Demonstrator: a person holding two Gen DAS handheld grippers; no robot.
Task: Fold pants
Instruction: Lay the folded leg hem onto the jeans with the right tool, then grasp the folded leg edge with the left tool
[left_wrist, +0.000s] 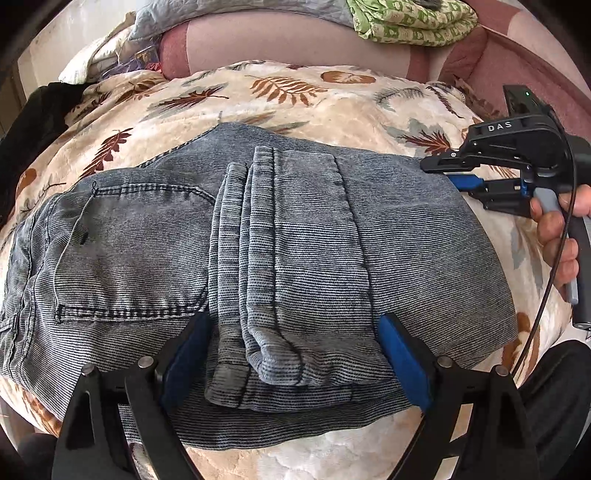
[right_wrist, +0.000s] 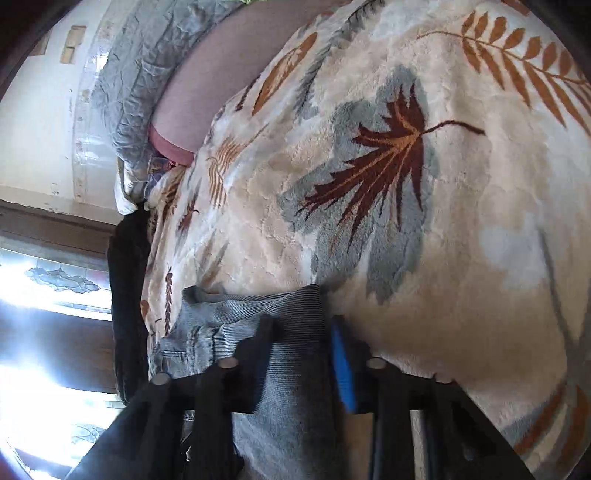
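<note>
A: Two grippers are working one pair of pants (left_wrist: 280, 236). Nearest the left wrist camera, the left gripper (left_wrist: 295, 354) is standing wide, its blue pads straddling the stacked hems of the folded legs without pressing on them.

B: And the garment's place?

A: It is lying directly ahead of the left gripper on the leaf-print blanket (left_wrist: 258, 99), legs already brought together and doubled back, so the cuffs are resting on the thigh panel just beside the back pocket (left_wrist: 125, 251). The waistband is sitting off to that gripper's left.

B: So how far along?

A: Judging from the lie, the lengthwise fold and one crosswise fold are done. One more fold, or a squaring up, is probably remaining.

B: The right gripper?

A: The right gripper (right_wrist: 299, 354) is sitting at the fold edge well to the right of the left one, jaws narrow, with denim running between them. Its own view is blurring, so I am reading it as pinching the fabric. A hand (left_wrist: 557, 236) is squeezing its trigger.

B: Any writing?

A: "DAS" is reading clearly in white on the right gripper's black body. Beyond the grippers, a green patterned cloth (left_wrist: 410, 22) is lying on the pink sofa back (left_wrist: 266, 40); its print is showing no legible text.
</note>
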